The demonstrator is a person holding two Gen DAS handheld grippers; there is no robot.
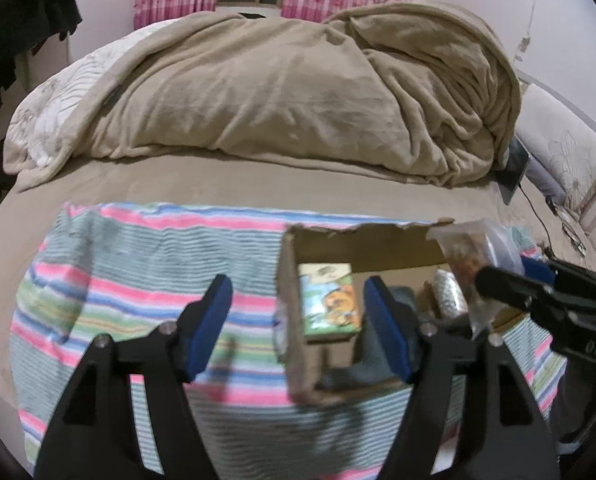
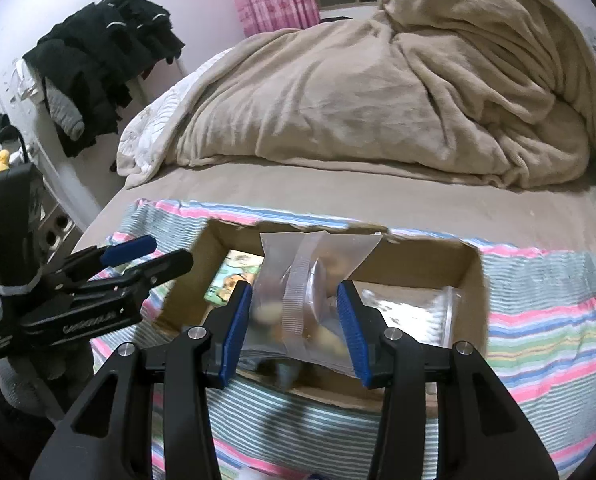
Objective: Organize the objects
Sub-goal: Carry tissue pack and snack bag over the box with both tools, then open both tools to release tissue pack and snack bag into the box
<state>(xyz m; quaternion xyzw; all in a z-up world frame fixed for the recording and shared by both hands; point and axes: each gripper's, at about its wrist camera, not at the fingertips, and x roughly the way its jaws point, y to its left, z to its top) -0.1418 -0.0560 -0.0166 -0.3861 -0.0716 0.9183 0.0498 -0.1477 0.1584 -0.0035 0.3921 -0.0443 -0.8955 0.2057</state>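
An open cardboard box (image 1: 358,234) (image 2: 474,276) sits on a striped towel (image 1: 137,280) (image 2: 546,320) spread over the bed. Inside it lie a small colourful picture box (image 1: 330,300) (image 2: 233,276) and a silver foil packet (image 1: 452,292) (image 2: 410,308). My left gripper (image 1: 300,324) (image 2: 169,252) stands open over the box's left wall, its pads clear of the picture box. My right gripper (image 2: 293,320) (image 1: 506,276) is shut on a clear plastic bag (image 2: 318,264) (image 1: 470,256) of snacks, held above the box's middle.
A heaped beige blanket (image 1: 298,92) (image 2: 378,92) fills the far half of the bed. A dark tablet with a cable (image 1: 516,168) leans by the pillow at right. Dark clothes (image 2: 97,72) hang at the left wall.
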